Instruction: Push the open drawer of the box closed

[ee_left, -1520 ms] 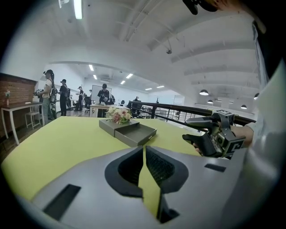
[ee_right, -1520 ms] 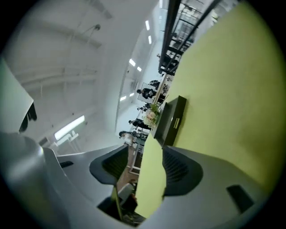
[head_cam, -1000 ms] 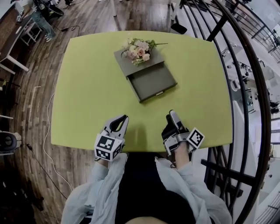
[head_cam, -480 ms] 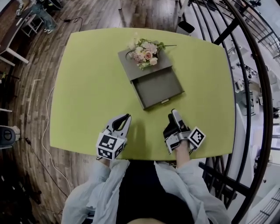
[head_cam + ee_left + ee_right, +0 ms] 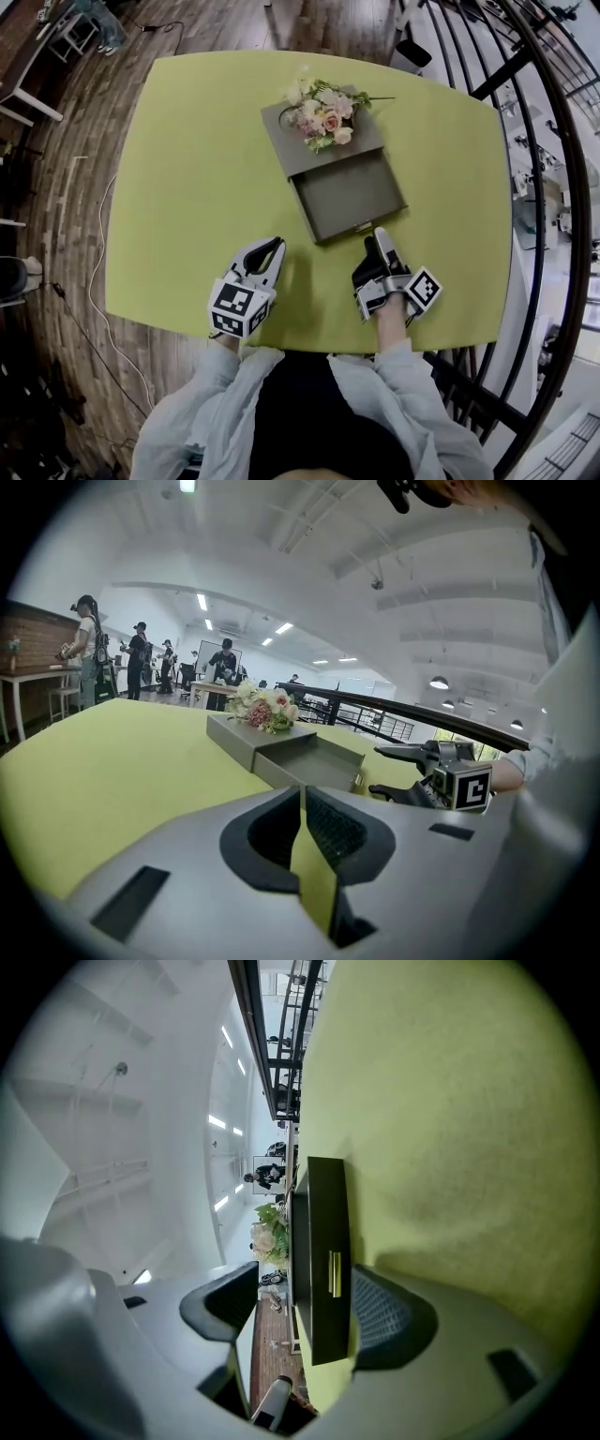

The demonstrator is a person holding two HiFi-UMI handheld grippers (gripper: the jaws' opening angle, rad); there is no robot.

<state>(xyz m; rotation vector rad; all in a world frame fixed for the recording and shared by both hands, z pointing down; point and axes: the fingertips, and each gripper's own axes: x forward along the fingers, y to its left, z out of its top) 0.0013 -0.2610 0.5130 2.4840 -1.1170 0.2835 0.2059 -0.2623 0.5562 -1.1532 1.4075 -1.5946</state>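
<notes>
The shallow grey open drawer [image 5: 352,195] stands pulled out toward 5 o'clock from the flat grey box [image 5: 286,145], which sits at 12 o'clock on the yellow-green table [image 5: 187,178]. It is as far out as a second ago, but both grippers are nearer. The right gripper [image 5: 379,246], its jaws half apart and empty, is just beside the drawer front. The left gripper [image 5: 267,253], at 7 o'clock, has its jaws together, with bare table ahead of it.
</notes>
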